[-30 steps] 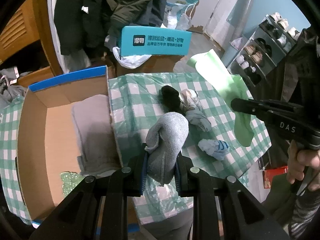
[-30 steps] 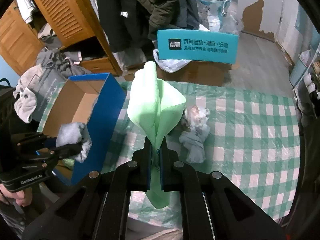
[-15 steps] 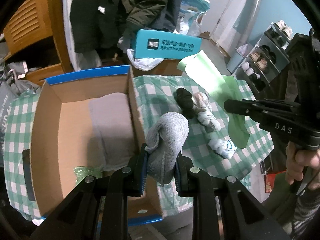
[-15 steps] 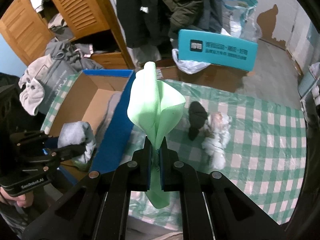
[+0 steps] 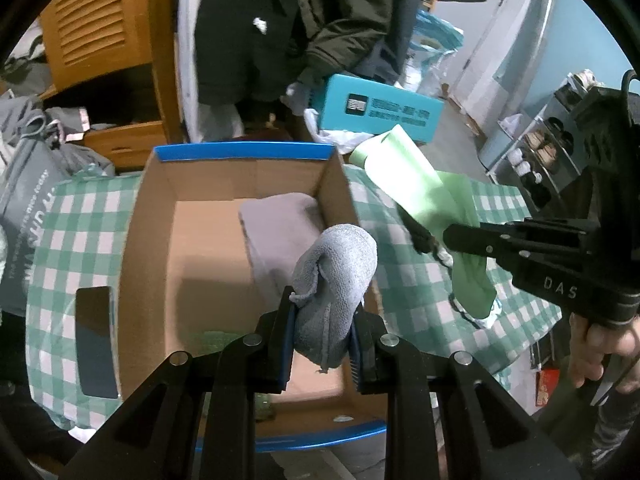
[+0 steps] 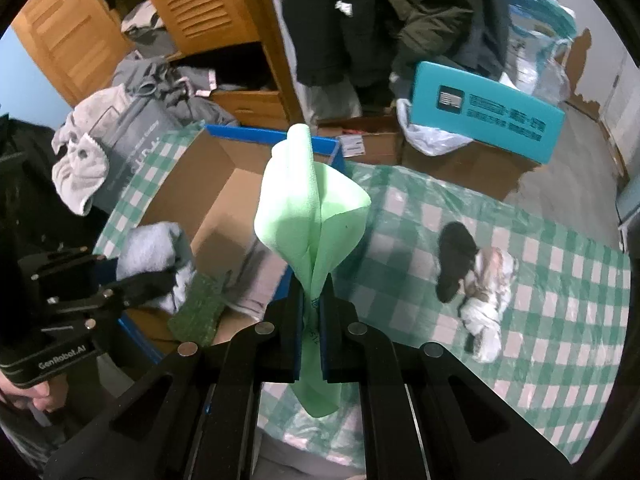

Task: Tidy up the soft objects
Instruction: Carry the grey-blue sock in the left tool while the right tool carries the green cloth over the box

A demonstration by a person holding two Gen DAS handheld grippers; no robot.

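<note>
My left gripper (image 5: 322, 330) is shut on a grey towel (image 5: 334, 276) and holds it over the open cardboard box (image 5: 152, 240), near its right wall. A folded grey cloth (image 5: 280, 224) and a green sponge-like cloth (image 6: 200, 308) lie inside the box. My right gripper (image 6: 312, 320) is shut on a light green cloth (image 6: 308, 220), held above the checked tablecloth (image 6: 560, 320) just right of the box (image 6: 216, 184). A black sock (image 6: 454, 256) and white bundled socks (image 6: 486, 300) lie on the table to the right.
A teal box (image 6: 486, 114) stands on cartons behind the table. Dark coats hang behind it, beside a wooden louvred wardrobe (image 6: 192, 8). A grey bag (image 5: 24, 200) sits left of the box. A shoe rack (image 5: 536, 152) stands at the right.
Both grippers have moved left. The grey towel has gone from over the tablecloth to over the box. The green cloth has come closer to the box's right wall.
</note>
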